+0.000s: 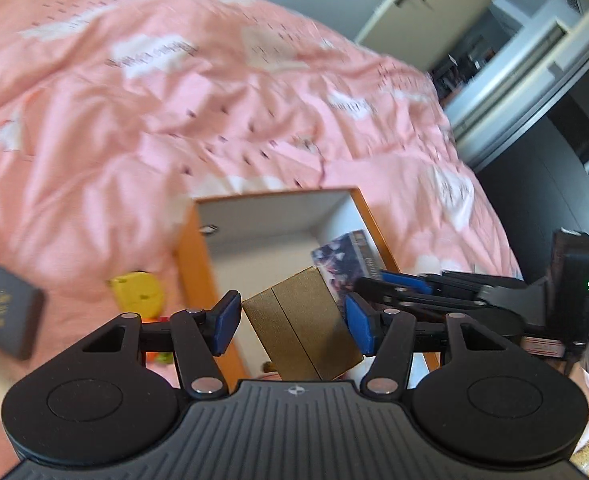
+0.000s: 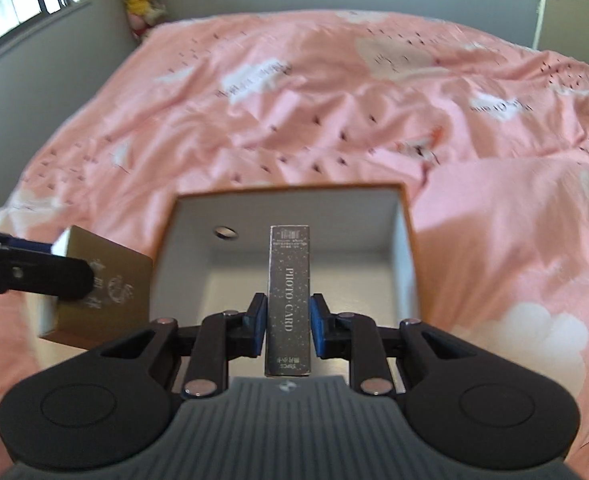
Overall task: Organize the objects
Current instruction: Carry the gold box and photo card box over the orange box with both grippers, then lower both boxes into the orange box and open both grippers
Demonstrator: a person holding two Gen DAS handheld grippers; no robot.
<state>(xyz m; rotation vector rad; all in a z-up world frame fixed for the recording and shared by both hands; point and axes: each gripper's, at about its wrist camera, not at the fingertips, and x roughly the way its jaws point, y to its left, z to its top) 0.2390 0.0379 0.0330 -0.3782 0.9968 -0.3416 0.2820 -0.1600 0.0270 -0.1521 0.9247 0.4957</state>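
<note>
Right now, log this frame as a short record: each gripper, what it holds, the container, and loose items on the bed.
left gripper: shut on gold box, tilted, at the container's near left edge
right gripper: shut on photo card box, standing on edge over the container's opening
container: orange box with white interior, open top, on the pink bedspread
loose items: dark box and yellow object on the bed, left of the container; blurred
</note>
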